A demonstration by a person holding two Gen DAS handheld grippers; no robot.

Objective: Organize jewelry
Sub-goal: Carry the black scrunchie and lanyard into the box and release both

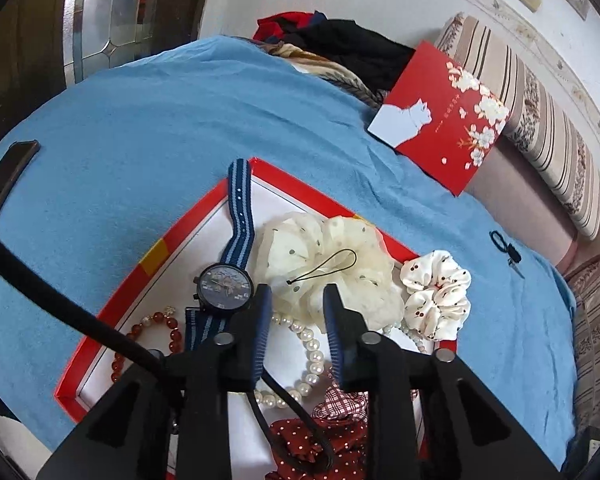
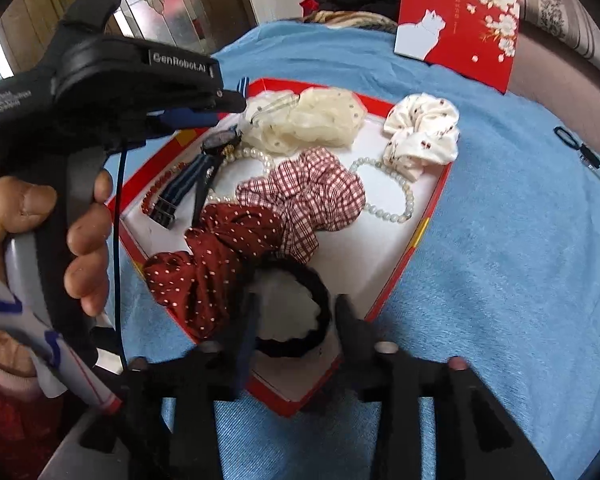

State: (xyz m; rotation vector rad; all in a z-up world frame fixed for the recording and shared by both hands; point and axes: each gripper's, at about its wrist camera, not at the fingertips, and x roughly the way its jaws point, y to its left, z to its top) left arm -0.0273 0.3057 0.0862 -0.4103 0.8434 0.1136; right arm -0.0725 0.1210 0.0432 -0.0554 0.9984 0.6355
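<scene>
Black ruffled hair band (image 2: pixel 300 312) between spread fingers of right gripper (image 2: pixel 296 320), inside red-rimmed white tray (image 2: pixel 416 240). Left gripper (image 1: pixel 296 304) also spread, above blue-dialled striped-strap watch (image 1: pixel 225 285) and cream dotted scrunchie (image 1: pixel 324 264).

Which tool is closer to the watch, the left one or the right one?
Left. The left tool hangs right beside the watch, its fingers just past the dial. The right tool is at the tray's near end, by the black scrunchie.

left gripper (image 1: pixel 296 300) fingers apart | above cream scrunchie (image 1: pixel 324 264) | watch (image 1: pixel 225 286) beside
</scene>
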